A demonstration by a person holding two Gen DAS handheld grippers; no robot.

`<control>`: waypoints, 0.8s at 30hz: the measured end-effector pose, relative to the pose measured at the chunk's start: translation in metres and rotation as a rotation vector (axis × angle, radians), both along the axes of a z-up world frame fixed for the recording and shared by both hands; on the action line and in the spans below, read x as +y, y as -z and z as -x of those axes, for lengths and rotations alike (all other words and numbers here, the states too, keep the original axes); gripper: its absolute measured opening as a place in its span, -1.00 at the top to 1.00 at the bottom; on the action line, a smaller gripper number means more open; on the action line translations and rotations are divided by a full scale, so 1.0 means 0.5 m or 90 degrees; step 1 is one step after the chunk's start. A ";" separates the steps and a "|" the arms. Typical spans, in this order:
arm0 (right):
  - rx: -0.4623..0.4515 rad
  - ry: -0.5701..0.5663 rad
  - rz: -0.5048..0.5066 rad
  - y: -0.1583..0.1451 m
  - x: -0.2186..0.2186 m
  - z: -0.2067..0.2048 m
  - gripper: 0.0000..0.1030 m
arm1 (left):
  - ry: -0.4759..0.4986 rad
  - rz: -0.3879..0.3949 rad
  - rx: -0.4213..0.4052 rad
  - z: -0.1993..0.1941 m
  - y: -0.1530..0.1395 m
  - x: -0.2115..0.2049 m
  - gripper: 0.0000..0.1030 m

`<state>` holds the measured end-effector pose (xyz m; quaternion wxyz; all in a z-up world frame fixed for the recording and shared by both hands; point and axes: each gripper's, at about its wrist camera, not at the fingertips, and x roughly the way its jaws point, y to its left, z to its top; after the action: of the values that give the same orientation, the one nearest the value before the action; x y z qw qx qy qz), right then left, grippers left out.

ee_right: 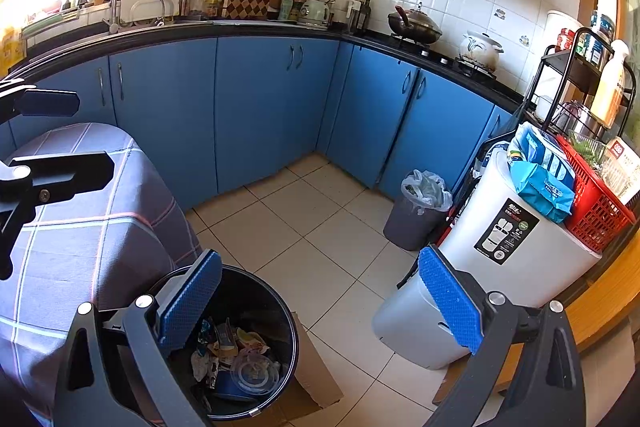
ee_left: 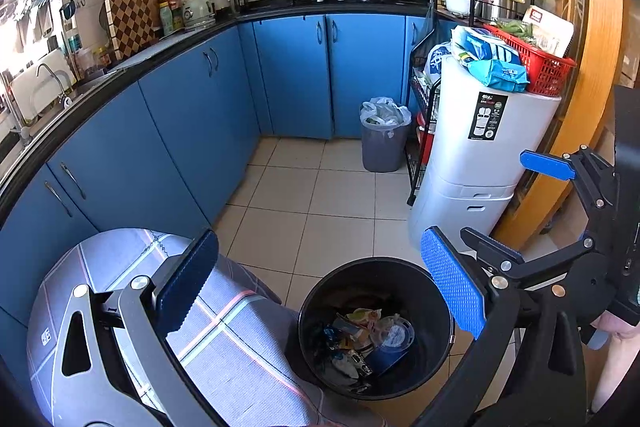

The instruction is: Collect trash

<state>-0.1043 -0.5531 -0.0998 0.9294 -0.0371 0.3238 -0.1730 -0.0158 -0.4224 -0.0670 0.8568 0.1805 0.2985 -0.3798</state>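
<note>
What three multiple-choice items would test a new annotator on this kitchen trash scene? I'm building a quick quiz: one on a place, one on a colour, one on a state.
1. Where does the black trash bin stand?
A. On the countertop
B. On the floor beside the cloth-covered table
C. Inside a cabinet

2. What colour is the basket on the white appliance?
A. Red
B. Green
C. Yellow

3. How are the left gripper and right gripper?
A. Both open, empty
B. Both shut on wrappers
C. One holds a bottle

Answers: 1 B, its base sits on tiles next to the cloth; 2 A, the mesh is red; 3 A, wide gaps, nothing between the pads.
</note>
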 end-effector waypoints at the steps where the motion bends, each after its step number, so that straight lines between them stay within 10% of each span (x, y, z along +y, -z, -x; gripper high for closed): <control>1: 0.001 -0.001 0.000 -0.001 -0.001 0.000 -0.87 | 0.000 -0.001 0.000 0.000 0.000 0.000 -0.93; 24: 0.004 -0.005 0.002 -0.004 0.002 -0.005 -0.87 | 0.008 0.006 0.007 0.003 -0.004 0.004 -0.93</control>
<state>-0.1020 -0.5521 -0.0979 0.9291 -0.0401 0.3263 -0.1696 -0.0174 -0.4204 -0.0647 0.8537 0.1761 0.3001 -0.3874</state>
